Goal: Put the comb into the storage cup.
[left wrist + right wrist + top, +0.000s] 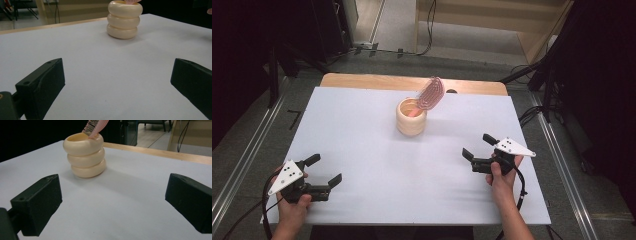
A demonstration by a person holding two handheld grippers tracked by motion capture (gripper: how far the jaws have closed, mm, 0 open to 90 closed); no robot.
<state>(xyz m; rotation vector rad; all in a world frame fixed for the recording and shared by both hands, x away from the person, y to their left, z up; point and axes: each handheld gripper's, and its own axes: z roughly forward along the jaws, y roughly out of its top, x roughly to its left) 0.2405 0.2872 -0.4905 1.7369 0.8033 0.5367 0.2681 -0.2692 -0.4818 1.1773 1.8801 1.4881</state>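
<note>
Two grippers low over white table (362,135), both empty. Left gripper (325,170) near front-left corner, jaws spread wide, nothing between. Right gripper (478,146) at right side, jaws equally wide, aimed toward cup. Cream ribbed cup (411,117) upright near table's far middle, well apart from both. Pink brush (430,93) stood inside cup, head leaning out over right rim.

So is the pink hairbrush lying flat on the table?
No, the pink hairbrush stands handle-down in the cream ribbed holder, its head leaning out over the rim.
</note>
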